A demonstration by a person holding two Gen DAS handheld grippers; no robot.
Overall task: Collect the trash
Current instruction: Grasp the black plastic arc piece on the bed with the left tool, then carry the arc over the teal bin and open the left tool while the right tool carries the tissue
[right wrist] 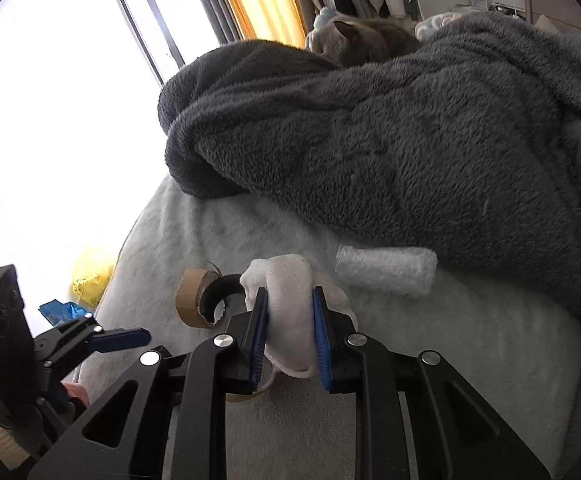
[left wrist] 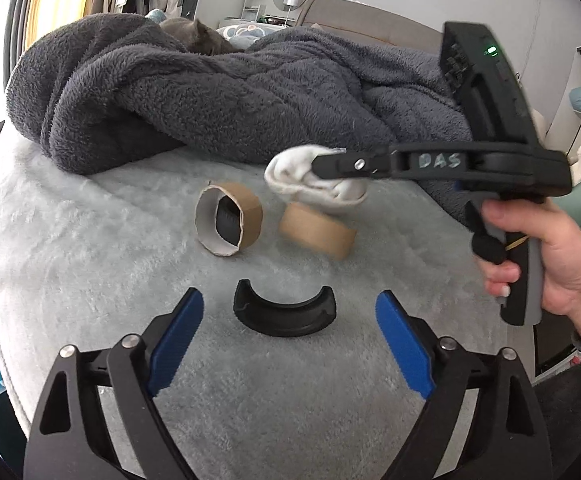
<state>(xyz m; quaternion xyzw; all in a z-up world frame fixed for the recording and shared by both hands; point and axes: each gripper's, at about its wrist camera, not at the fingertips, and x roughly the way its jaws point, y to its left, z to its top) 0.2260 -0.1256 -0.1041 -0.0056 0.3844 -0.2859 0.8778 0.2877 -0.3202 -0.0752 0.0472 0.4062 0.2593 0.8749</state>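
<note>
My right gripper (right wrist: 290, 292) is shut on a white crumpled cloth (right wrist: 290, 280), its blue pads pressing in from both sides. In the left wrist view that gripper (left wrist: 324, 164) holds the cloth (left wrist: 290, 178) above a brown cardboard tape roll (left wrist: 316, 232). A second roll (left wrist: 230, 220), with a black piece inside it, lies on its side to the left. My left gripper (left wrist: 290, 298) is open, and a black curved plastic piece (left wrist: 284, 314) lies on the bed cover just beyond its tips. A bubble-wrap roll (right wrist: 386, 270) lies by the blanket's edge.
A dark grey fleece blanket (left wrist: 230, 92) is heaped across the back of the light grey fluffy bed cover (left wrist: 90, 240). A grey cat (left wrist: 206, 38) lies behind the blanket. A yellow bag (right wrist: 90, 276) and a blue wrapper (right wrist: 60, 310) are on the floor beside the bed.
</note>
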